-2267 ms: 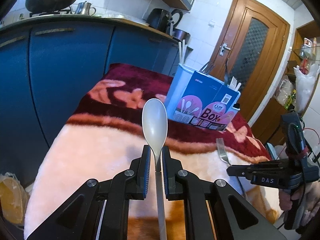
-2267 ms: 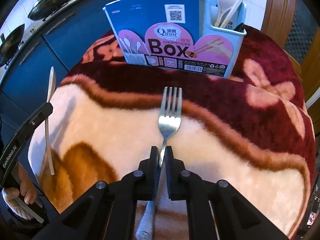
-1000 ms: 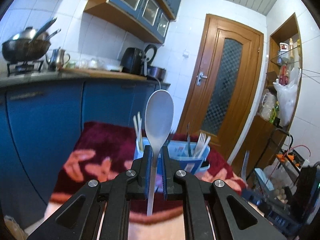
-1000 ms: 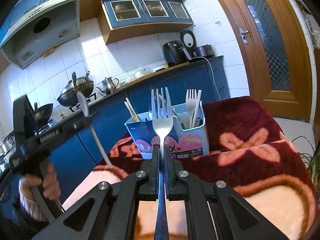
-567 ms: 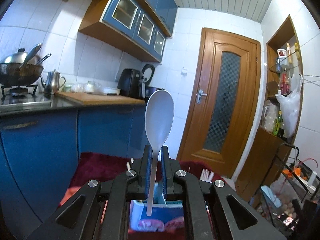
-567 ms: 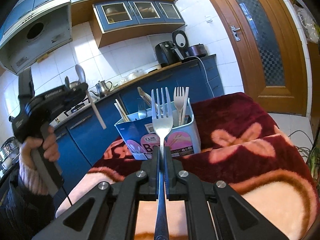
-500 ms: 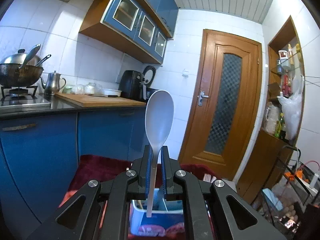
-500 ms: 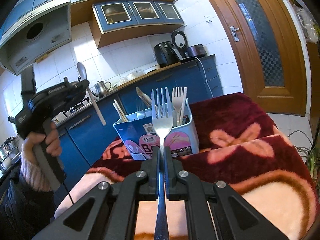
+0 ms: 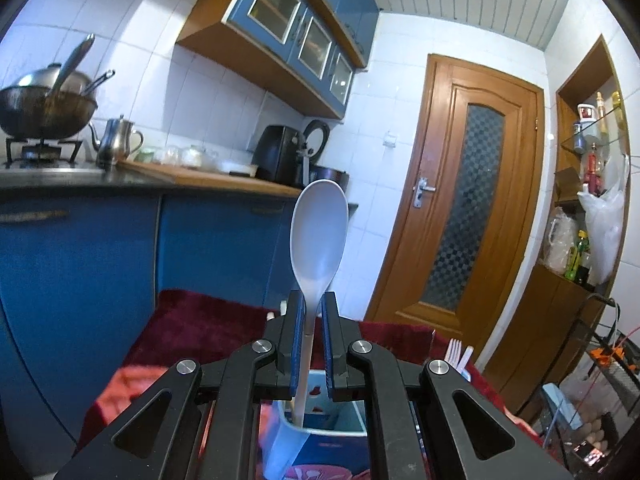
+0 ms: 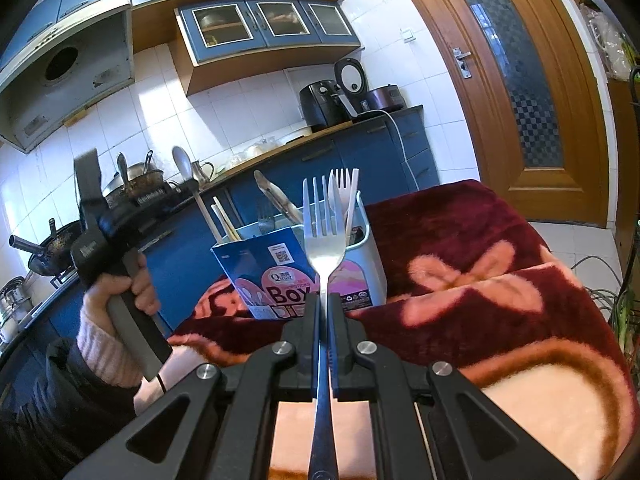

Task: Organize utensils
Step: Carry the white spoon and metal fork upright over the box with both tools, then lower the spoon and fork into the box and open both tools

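Note:
My left gripper is shut on a pale grey plastic spoon, bowl up; the handle's lower end reaches into a compartment of the light blue utensil box right under it. In the right wrist view the left gripper holds the spoon above the box's left end. My right gripper is shut on a metal fork, tines up, held in front of the utensil box, which holds chopsticks, white plastic forks and metal tongs.
The box stands on a table covered with a dark red and pink fleece blanket. Blue kitchen cabinets and a counter with a wok and kettle lie behind. A wooden door is at the right.
My left gripper has carried the spoon up from the blanket and over the box, and the handle's end now enters a compartment. My right gripper has lifted the fork upright and holds steady.

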Available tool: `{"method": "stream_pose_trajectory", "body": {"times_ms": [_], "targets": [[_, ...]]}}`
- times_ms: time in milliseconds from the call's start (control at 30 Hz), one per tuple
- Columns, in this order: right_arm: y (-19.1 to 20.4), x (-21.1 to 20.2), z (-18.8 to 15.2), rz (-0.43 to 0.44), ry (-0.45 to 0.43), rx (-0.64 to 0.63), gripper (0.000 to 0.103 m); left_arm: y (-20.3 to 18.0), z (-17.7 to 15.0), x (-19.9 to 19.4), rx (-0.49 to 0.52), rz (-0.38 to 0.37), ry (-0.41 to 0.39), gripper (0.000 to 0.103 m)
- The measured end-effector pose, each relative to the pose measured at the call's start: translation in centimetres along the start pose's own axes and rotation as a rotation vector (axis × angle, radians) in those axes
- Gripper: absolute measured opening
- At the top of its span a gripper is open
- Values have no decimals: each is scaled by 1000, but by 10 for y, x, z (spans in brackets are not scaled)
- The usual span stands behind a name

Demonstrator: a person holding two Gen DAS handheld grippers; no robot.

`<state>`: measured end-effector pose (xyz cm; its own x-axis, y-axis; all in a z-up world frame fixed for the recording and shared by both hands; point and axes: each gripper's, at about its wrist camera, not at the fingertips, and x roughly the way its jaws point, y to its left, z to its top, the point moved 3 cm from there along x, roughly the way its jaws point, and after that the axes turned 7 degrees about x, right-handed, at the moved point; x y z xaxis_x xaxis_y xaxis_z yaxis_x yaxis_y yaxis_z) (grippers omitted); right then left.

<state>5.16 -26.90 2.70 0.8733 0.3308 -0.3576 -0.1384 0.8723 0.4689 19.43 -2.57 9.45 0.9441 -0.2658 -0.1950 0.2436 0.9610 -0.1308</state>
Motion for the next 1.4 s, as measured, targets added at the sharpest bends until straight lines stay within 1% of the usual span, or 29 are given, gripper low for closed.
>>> {"method": "stream_pose_trajectory", "body": {"times_ms": [200, 400, 600, 833, 1067, 1267, 1400], "targets": [[8, 8, 18, -25, -14, -52, 5, -3, -15, 7, 20, -6, 28, 9], [19, 25, 50, -36, -69, -105, 5, -4, -22, 12, 20, -13, 52, 9], [20, 58, 80, -11, -136, -85, 5, -4, -29, 17, 18, -16, 76, 9], [23, 97, 103, -34, -195, -101, 5, -7, -34, 20, 27, -21, 90, 9], [21, 126, 108, -78, -229, -121, 5, -4, -35, 23, 19, -21, 102, 9], [19, 136, 98, -105, -226, -154, 5, -2, -39, 27, 14, -21, 114, 9], [16, 133, 93, -107, -227, -153, 6, -3, -39, 28, 18, -20, 119, 9]]}}
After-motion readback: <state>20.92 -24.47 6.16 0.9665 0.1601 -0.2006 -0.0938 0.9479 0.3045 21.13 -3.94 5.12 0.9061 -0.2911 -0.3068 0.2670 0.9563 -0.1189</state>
